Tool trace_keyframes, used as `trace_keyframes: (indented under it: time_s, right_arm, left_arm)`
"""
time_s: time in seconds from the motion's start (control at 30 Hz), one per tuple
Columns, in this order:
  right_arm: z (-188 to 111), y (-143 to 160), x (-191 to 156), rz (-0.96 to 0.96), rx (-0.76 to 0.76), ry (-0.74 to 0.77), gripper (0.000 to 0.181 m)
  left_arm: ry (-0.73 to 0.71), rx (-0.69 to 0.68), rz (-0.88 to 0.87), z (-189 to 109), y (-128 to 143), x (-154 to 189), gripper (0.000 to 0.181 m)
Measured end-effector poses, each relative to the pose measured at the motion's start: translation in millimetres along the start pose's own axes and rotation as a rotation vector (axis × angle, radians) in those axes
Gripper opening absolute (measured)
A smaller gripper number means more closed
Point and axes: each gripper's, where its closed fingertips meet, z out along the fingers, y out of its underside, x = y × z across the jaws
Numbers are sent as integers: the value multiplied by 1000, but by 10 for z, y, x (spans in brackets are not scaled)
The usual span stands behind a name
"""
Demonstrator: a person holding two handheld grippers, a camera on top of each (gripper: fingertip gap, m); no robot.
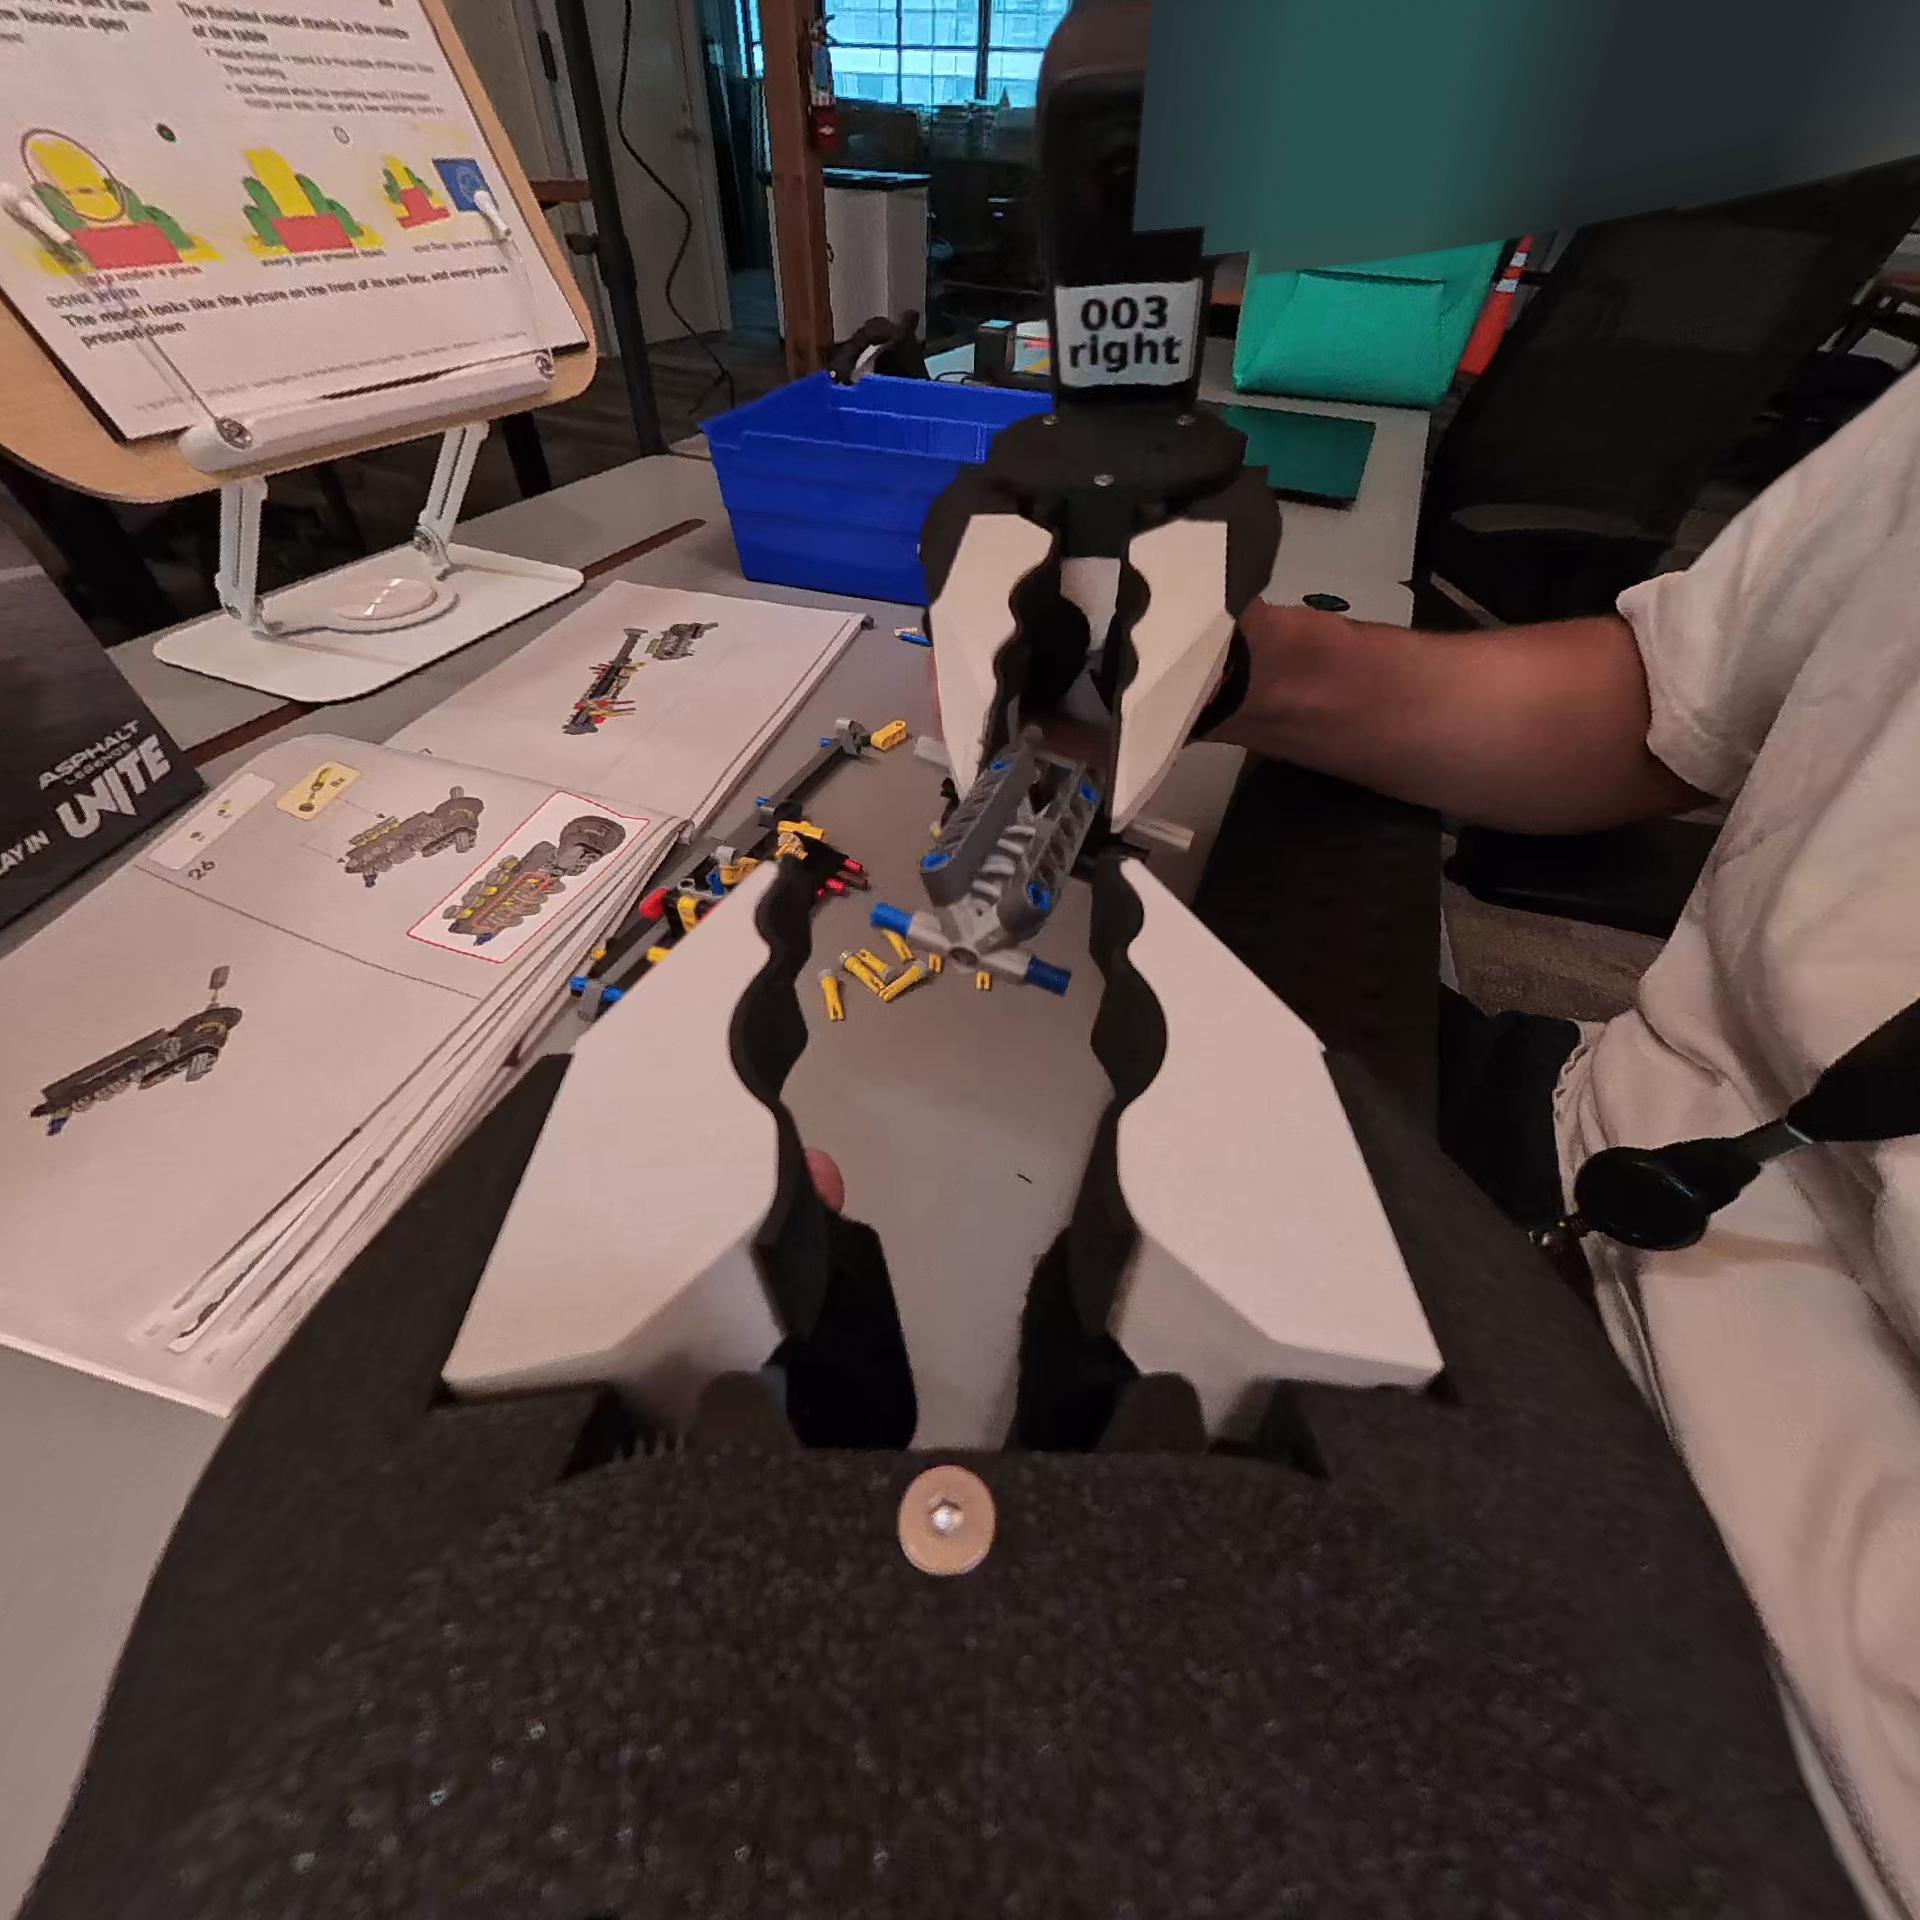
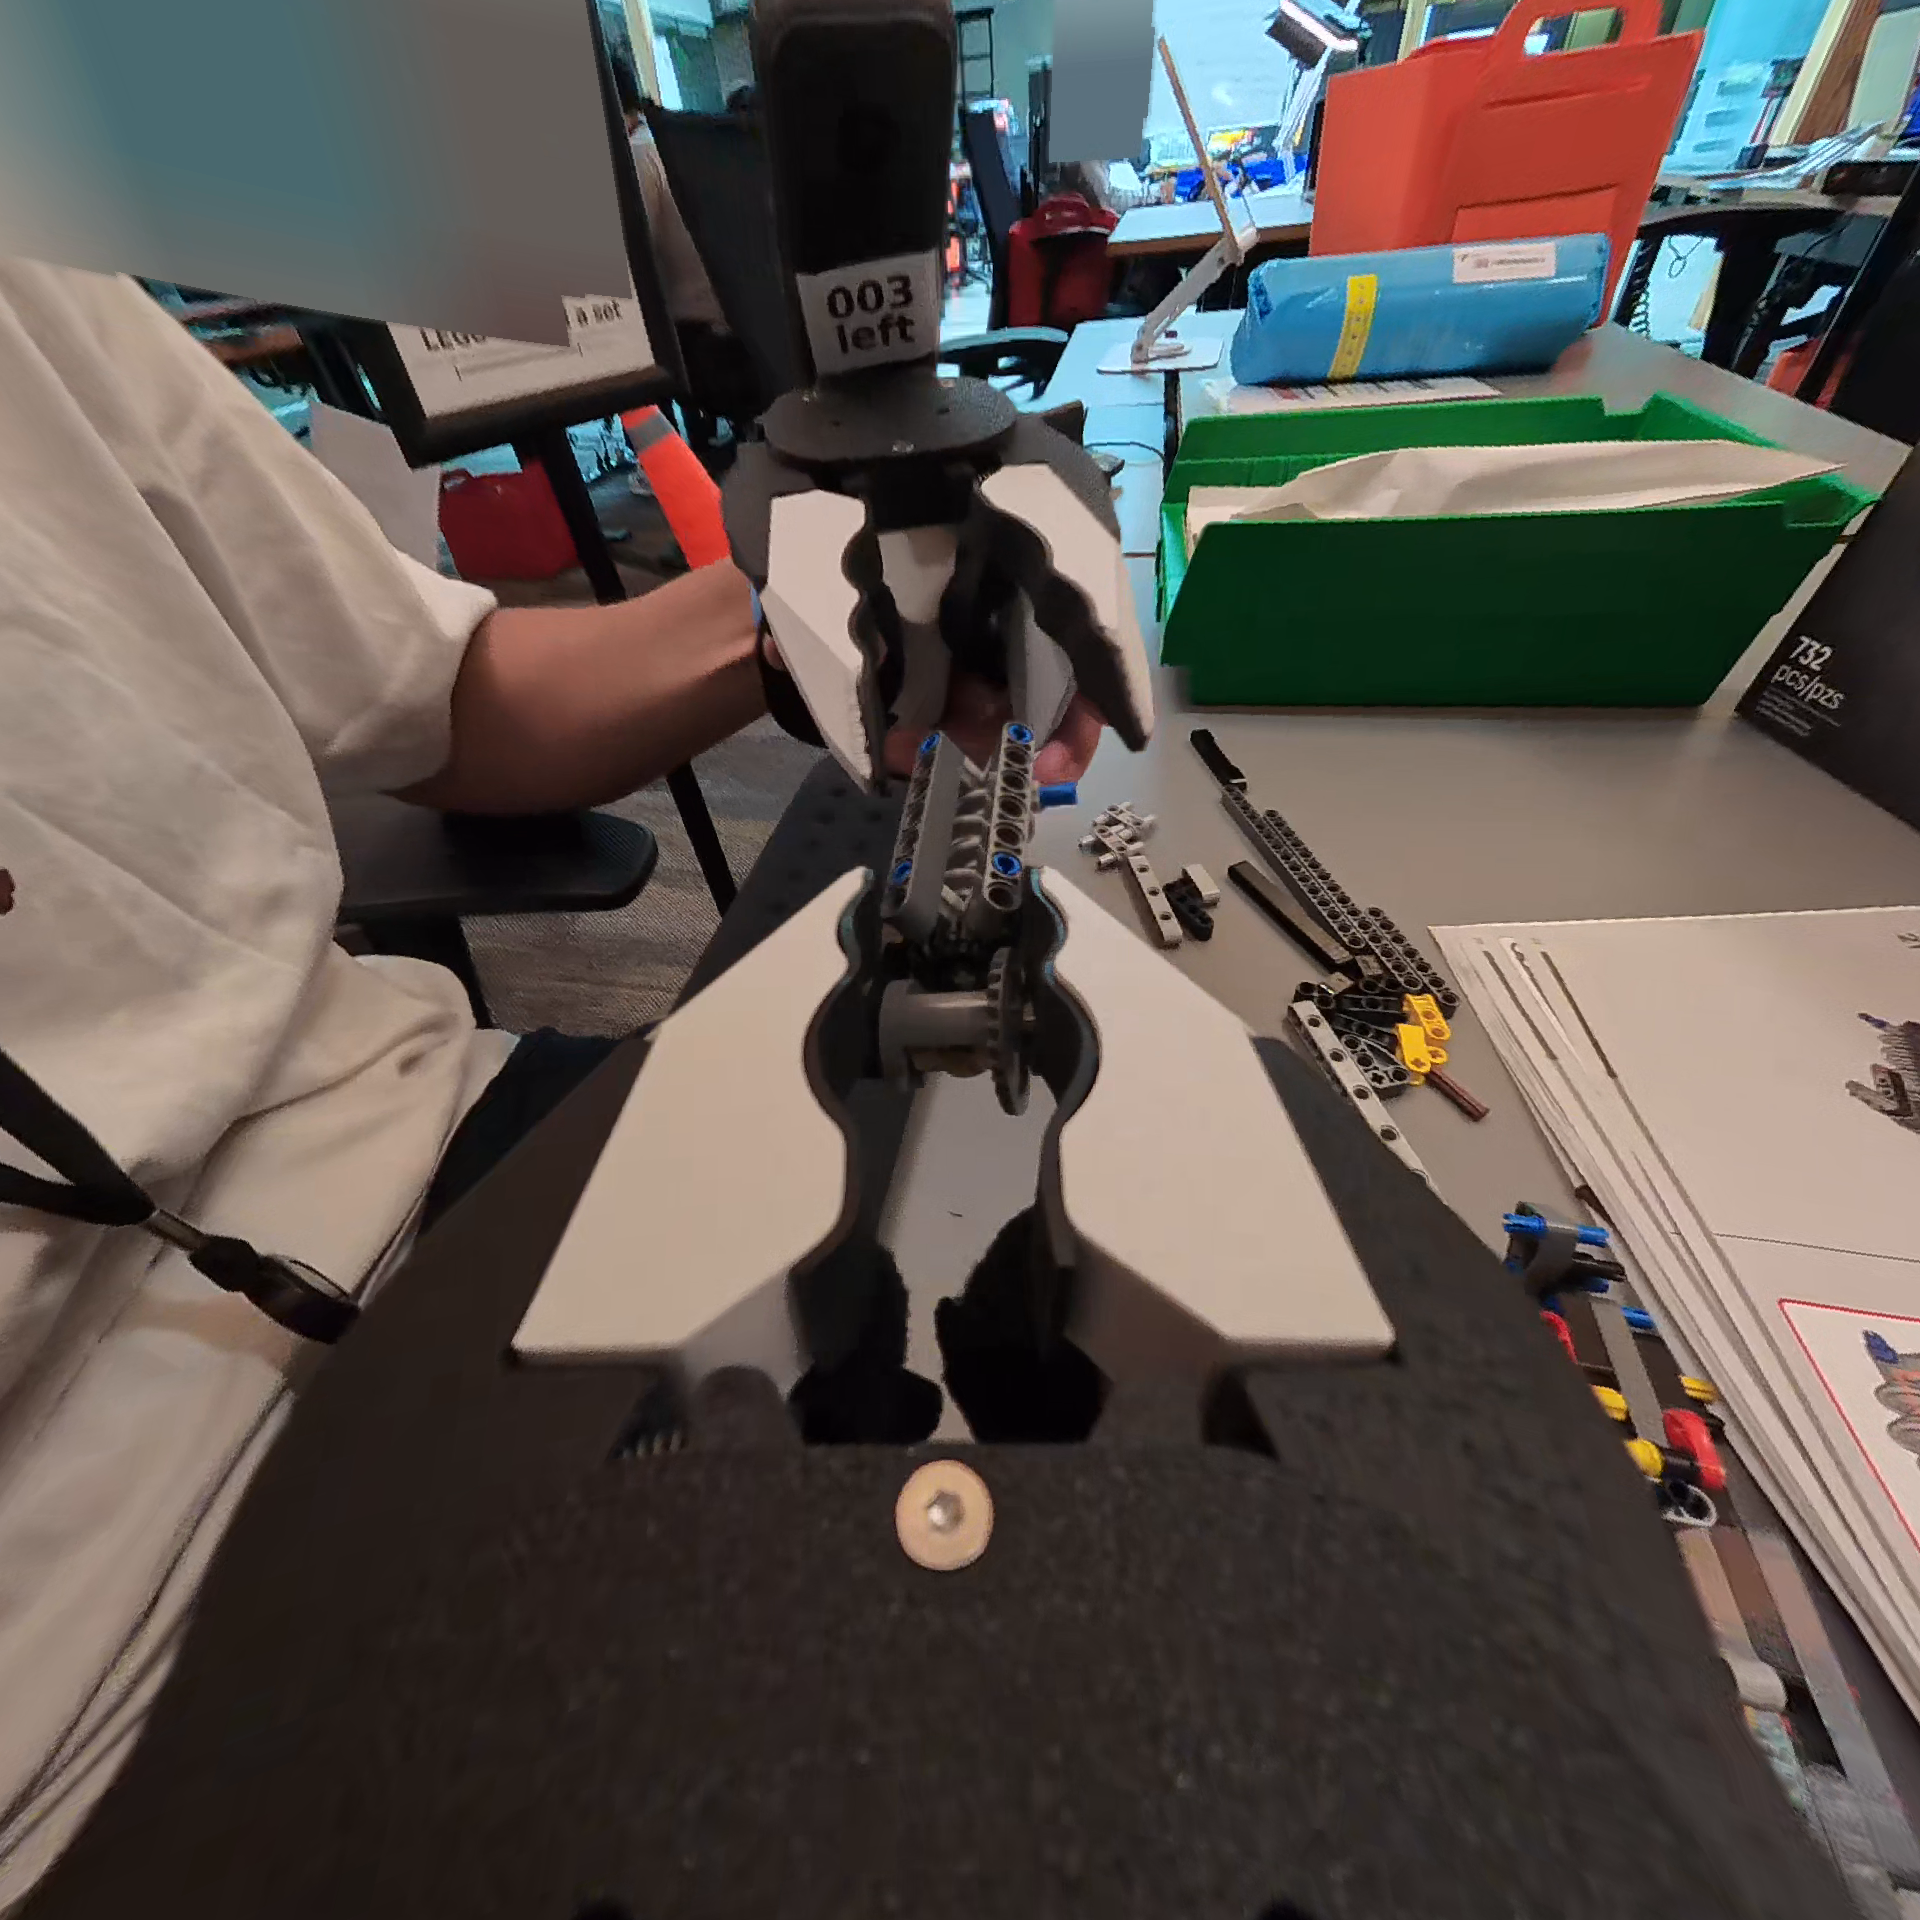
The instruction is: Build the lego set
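My right gripper is shut on a grey lego assembly of holed beams with blue pins and a dark gear, held above the table. In the left wrist view the same assembly hangs from the right gripper, its blue-pinned end towards me. My left gripper is open and empty, its fingertips just short of that end. In the right wrist view the left gripper faces me with its jaws spread around the assembly's far end, not closed on it.
Loose yellow pins and a long dark chassis build lie by the open instruction booklet. A blue bin and a document stand are behind. A green bin, black box and loose beams are on the other side. Both grippers' tips are close together, under 4 cm apart.
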Motion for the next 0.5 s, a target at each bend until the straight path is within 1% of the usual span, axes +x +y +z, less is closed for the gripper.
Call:
trace_keyframes:
  time_s: [0.17, 0.27, 0.33, 0.37, 0.5]
  right_arm:
    - [22, 33, -9, -31, -19, 6, 25]
    - [25, 56, -19, 0, -23, -20, 25]
    - [28, 83, -5, 36, -27, -33, 25]
    - [26, 89, 0, 71, -25, -48, 25]
    - [7, 136, 49, 234, -28, -102, 25]
  left_arm:
    - [36, -50, 105, 53, 137, 54, 50]
    - [32, -48, 150, 76, 168, 36, 45]
    - [63, -28, 142, 85, 166, 62, 31]
    - [79, -18, 130, 90, 169, 73, 26]
    - [102, 36, 54, 87, 167, 35, 27]
